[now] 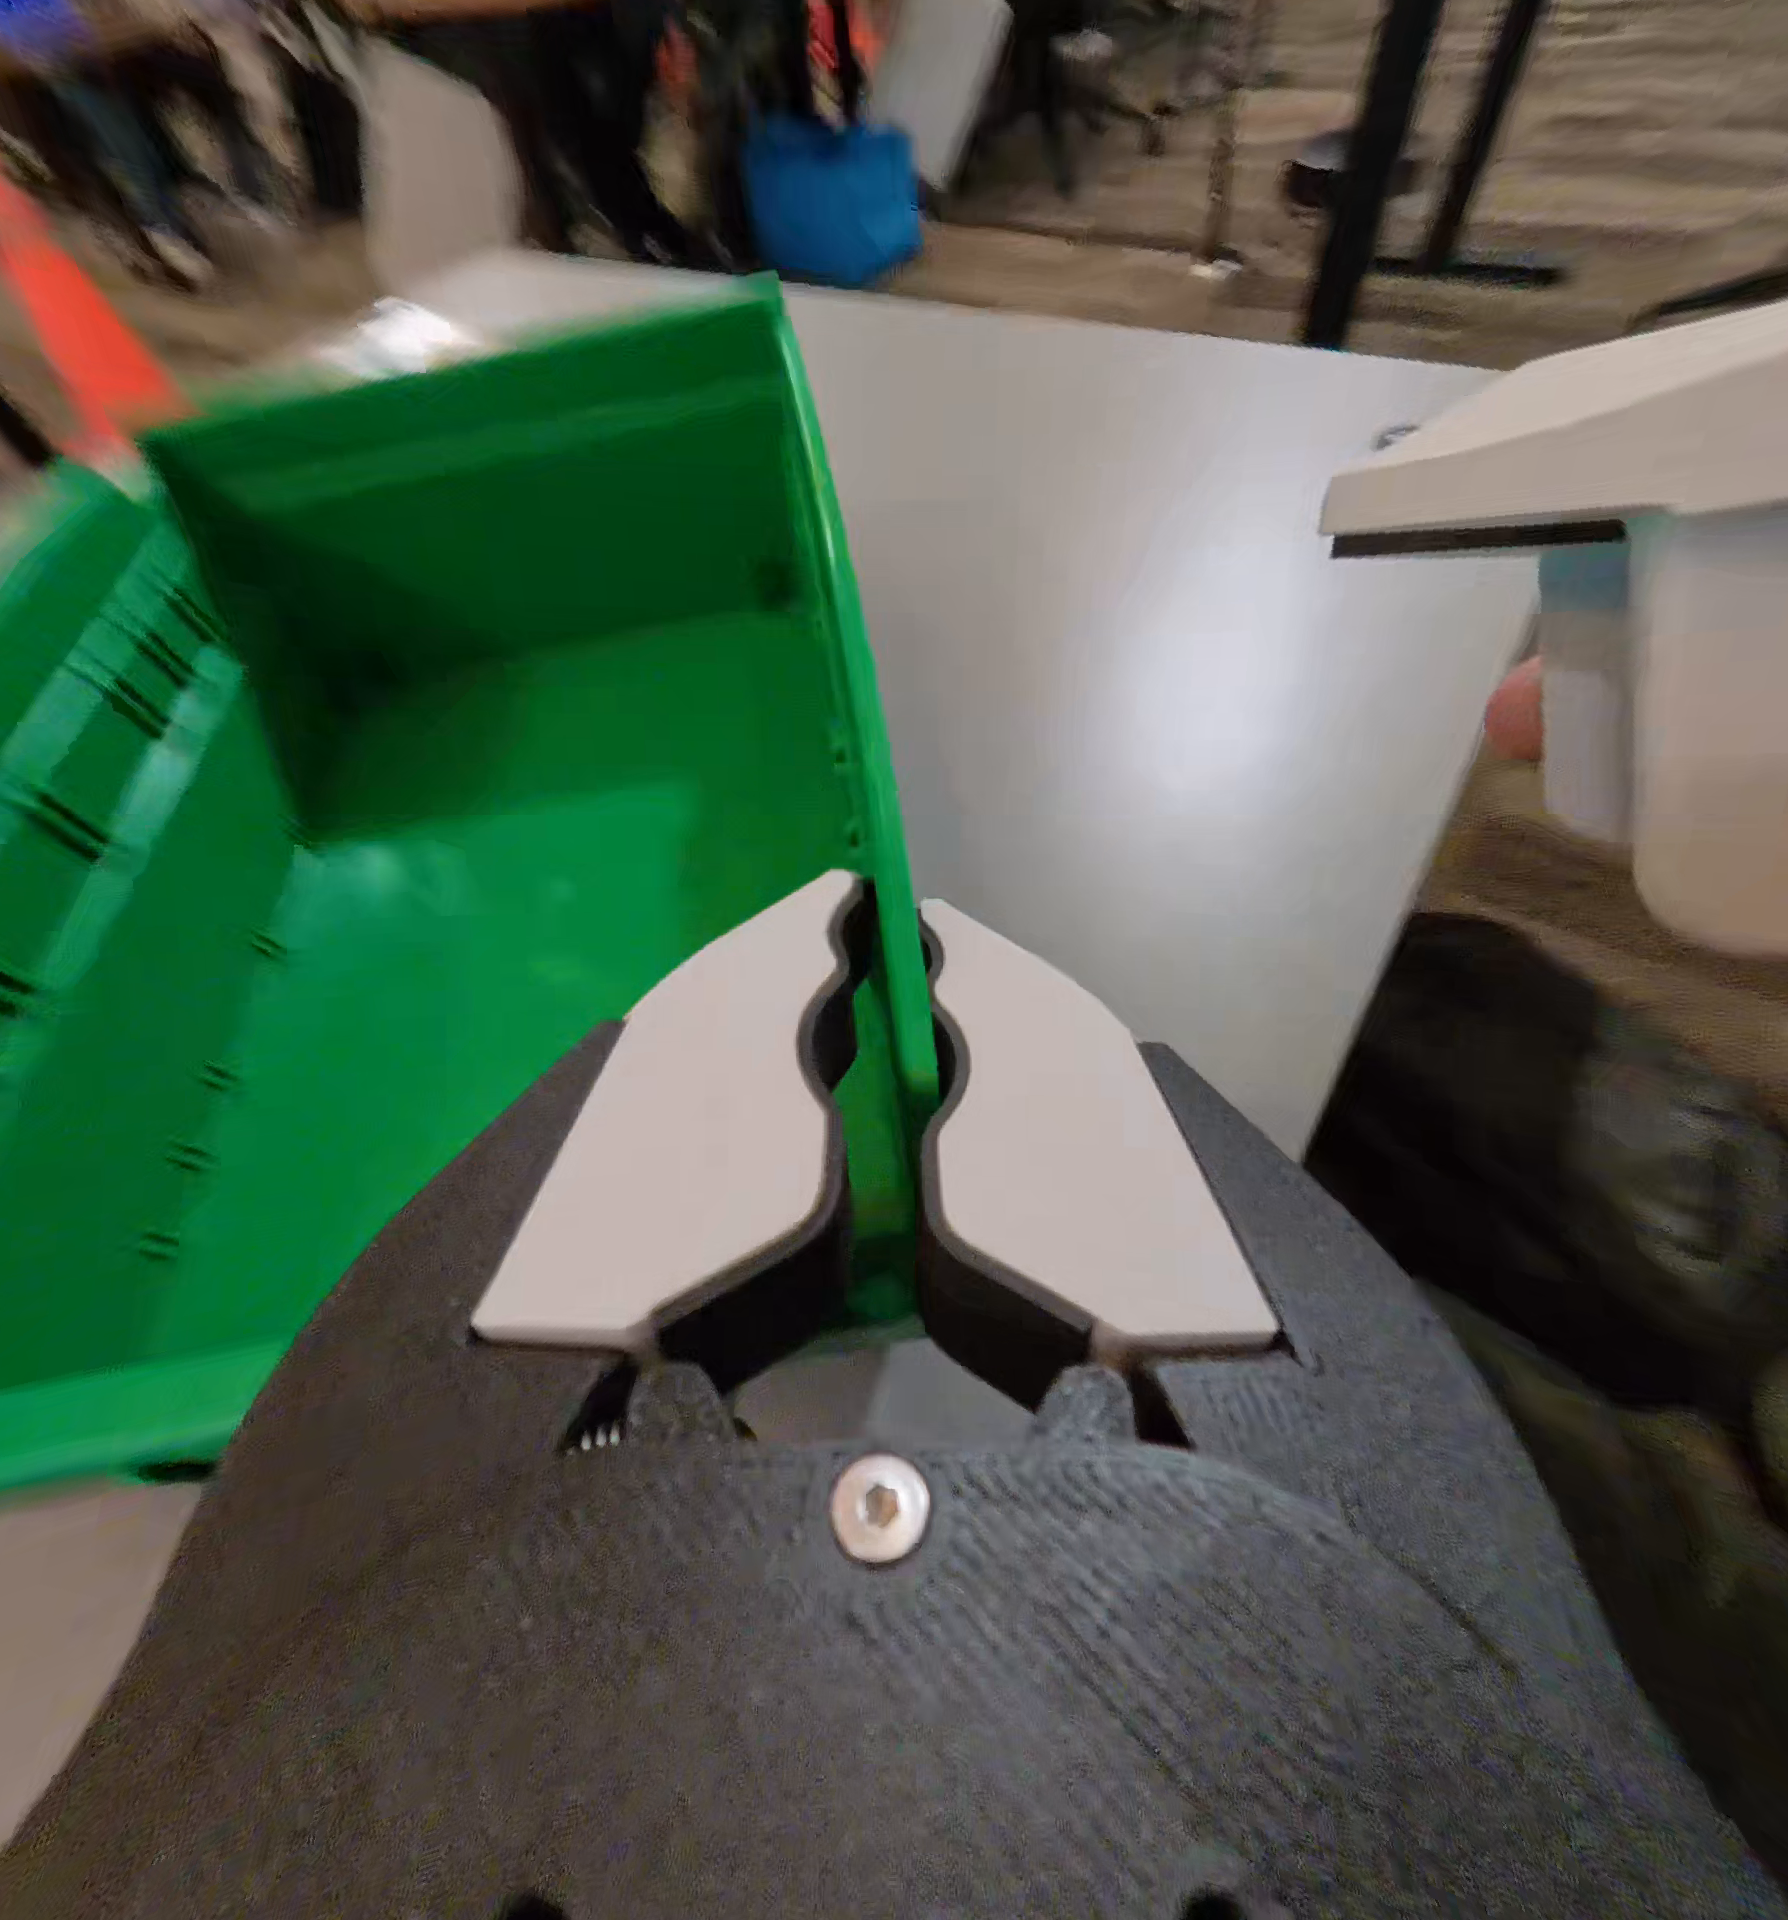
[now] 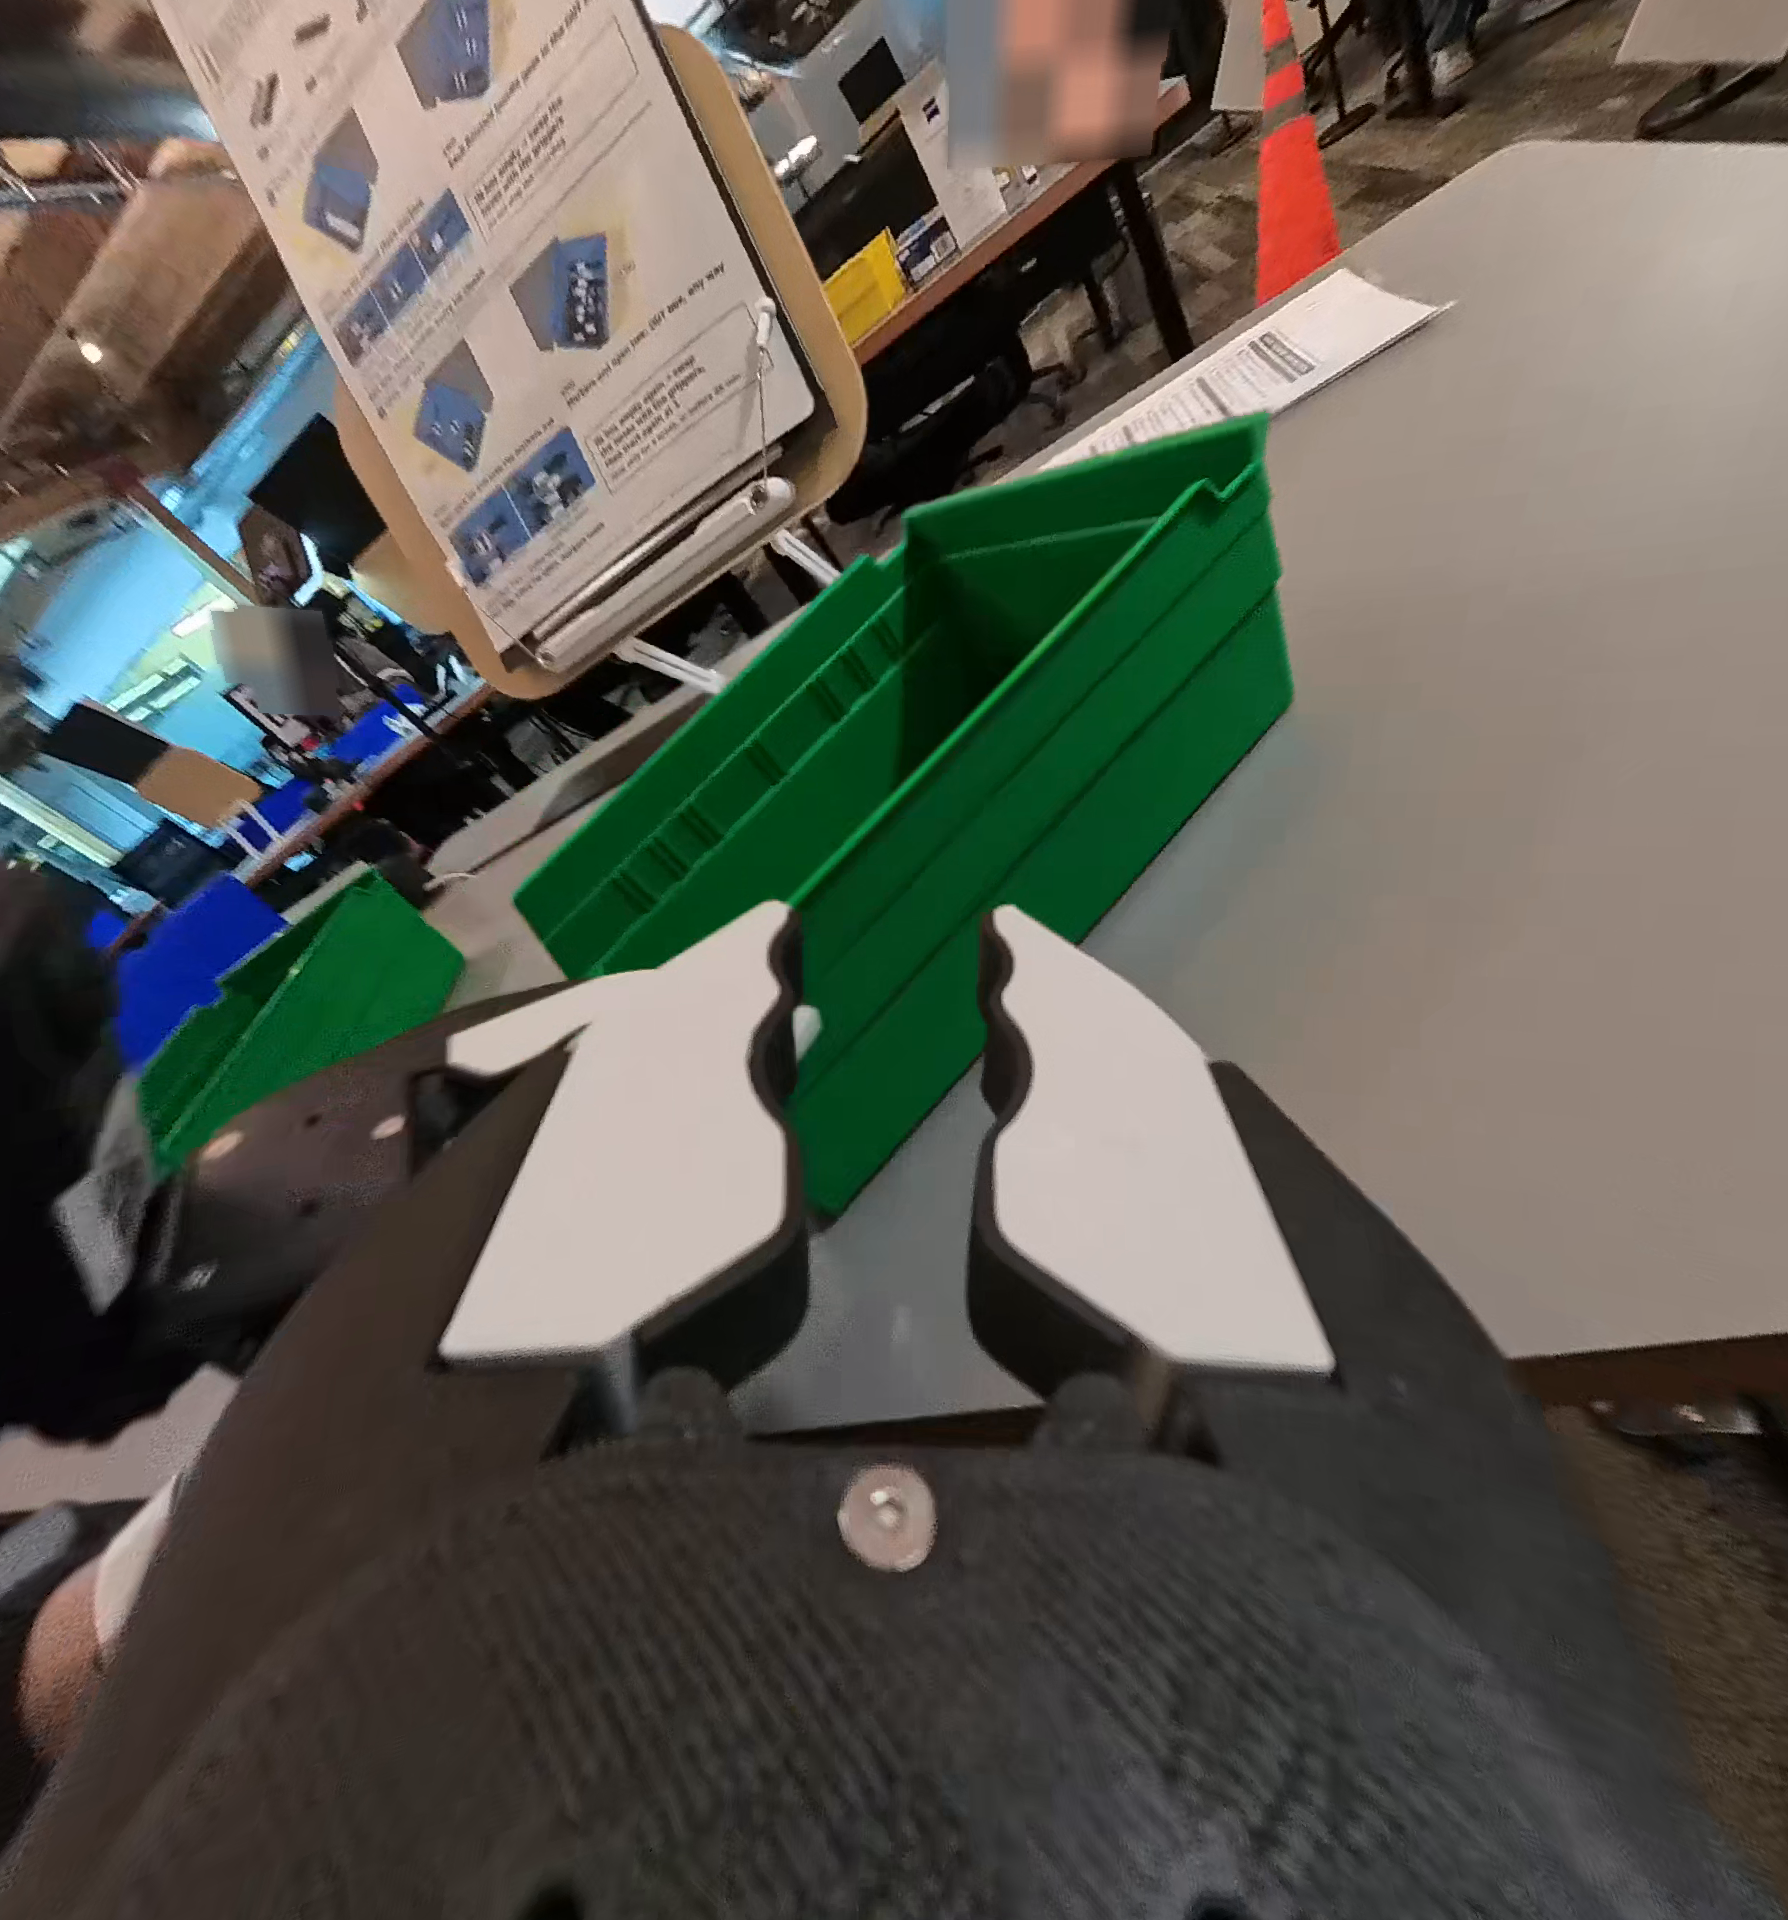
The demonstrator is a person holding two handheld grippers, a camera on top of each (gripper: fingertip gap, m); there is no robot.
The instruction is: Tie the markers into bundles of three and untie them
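My left gripper (image 1: 892, 904) is shut on the right side wall of an empty green plastic bin (image 1: 505, 727) and holds it tilted over the white table (image 1: 1129, 623). In the right wrist view this bin (image 2: 298, 997) and the left gripper's black body show at the left. My right gripper (image 2: 890, 935) is open and empty. It hovers just in front of the near end of a long green ribbed bin (image 2: 973, 748) that rests on the grey table (image 2: 1544, 831). Its fingertips are close to that bin's outer wall and do not touch it.
A clipboard with an illustrated sheet (image 2: 557, 312) stands on a holder behind the long bin. A printed paper (image 2: 1254, 364) lies at the table's far edge. An orange cone (image 2: 1295, 208), blue bins (image 2: 183, 966) and other desks lie beyond. A white device part (image 1: 1700, 675) hangs at the right. Across from one pair of fingers to the other is roughly 9 centimeters.
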